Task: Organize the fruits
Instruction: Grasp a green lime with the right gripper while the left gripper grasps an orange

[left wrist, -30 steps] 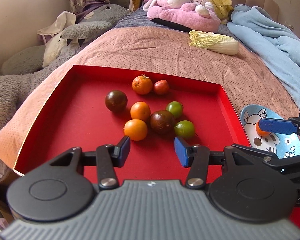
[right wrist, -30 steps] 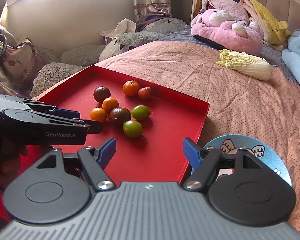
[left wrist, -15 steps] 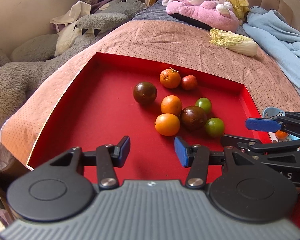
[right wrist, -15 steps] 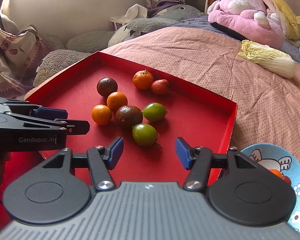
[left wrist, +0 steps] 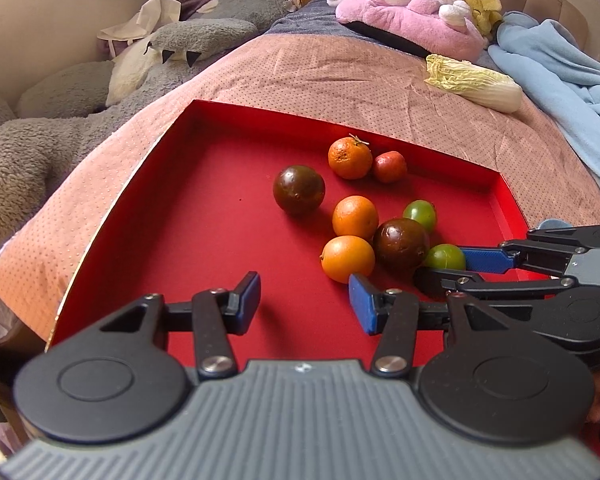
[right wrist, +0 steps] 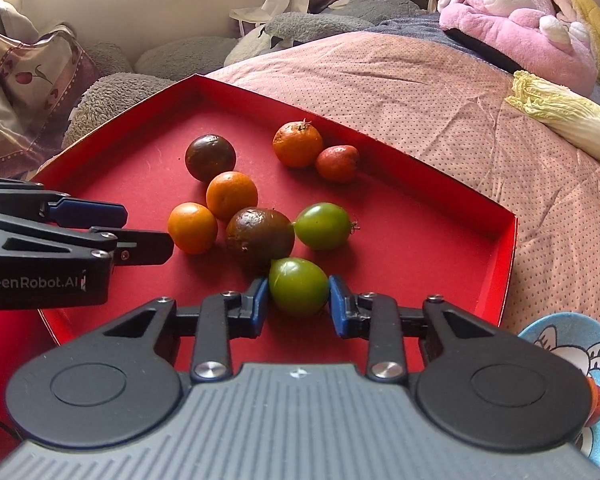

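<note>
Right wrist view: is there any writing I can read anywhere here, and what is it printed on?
"GenRobot.AI": white lettering on the black side of the left gripper.
No other text is readable: the blue plate shows only cartoon drawings, and the red tray and fruits carry no labels.

The right gripper (right wrist: 299,300) has moved from above the blue plate (right wrist: 572,344) into the red tray (right wrist: 506,264), and its jaws have narrowed onto the nearest green tomato (right wrist: 298,286). The left gripper (left wrist: 304,300) has shifted leftward.
</note>
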Action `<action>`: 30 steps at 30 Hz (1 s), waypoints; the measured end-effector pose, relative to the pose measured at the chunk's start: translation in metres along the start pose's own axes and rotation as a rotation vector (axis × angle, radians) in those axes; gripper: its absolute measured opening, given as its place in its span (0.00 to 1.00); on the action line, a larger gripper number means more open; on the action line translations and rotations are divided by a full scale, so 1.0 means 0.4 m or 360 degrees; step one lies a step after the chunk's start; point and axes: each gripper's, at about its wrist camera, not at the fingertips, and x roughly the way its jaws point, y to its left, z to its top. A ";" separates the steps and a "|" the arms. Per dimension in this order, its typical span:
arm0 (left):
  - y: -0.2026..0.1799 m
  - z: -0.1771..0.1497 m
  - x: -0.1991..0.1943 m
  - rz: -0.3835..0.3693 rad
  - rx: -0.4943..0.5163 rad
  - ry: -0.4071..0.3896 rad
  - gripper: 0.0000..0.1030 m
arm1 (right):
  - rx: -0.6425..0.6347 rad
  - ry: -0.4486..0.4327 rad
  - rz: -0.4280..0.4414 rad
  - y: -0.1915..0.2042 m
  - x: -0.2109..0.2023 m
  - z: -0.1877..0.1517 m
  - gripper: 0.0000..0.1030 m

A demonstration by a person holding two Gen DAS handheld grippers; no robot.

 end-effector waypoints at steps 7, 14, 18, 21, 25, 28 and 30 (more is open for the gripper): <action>-0.018 0.005 0.010 -0.0055 0.0027 0.0002 0.50 | 0.0042 0.0006 -0.0019 -0.014 -0.026 -0.027 0.36; -0.031 0.024 0.042 -0.0062 0.0011 0.0036 0.50 | 0.0101 0.0002 -0.0010 -0.024 -0.050 -0.052 0.36; -0.040 0.032 0.050 -0.0043 0.0020 0.0026 0.50 | 0.0126 -0.0008 -0.0003 -0.025 -0.067 -0.064 0.36; -0.042 0.035 0.053 -0.0039 0.0013 0.0023 0.49 | 0.0139 -0.0013 -0.0006 -0.028 -0.076 -0.069 0.36; -0.041 0.026 0.051 -0.0048 0.0002 0.0023 0.43 | 0.0156 -0.0028 -0.0010 -0.034 -0.088 -0.069 0.36; -0.046 0.022 0.048 -0.0057 0.0006 0.0021 0.36 | 0.0158 -0.0031 -0.0012 -0.034 -0.091 -0.070 0.36; -0.053 0.020 0.046 -0.0043 0.0016 0.0018 0.36 | 0.0159 -0.0030 -0.0011 -0.032 -0.093 -0.071 0.36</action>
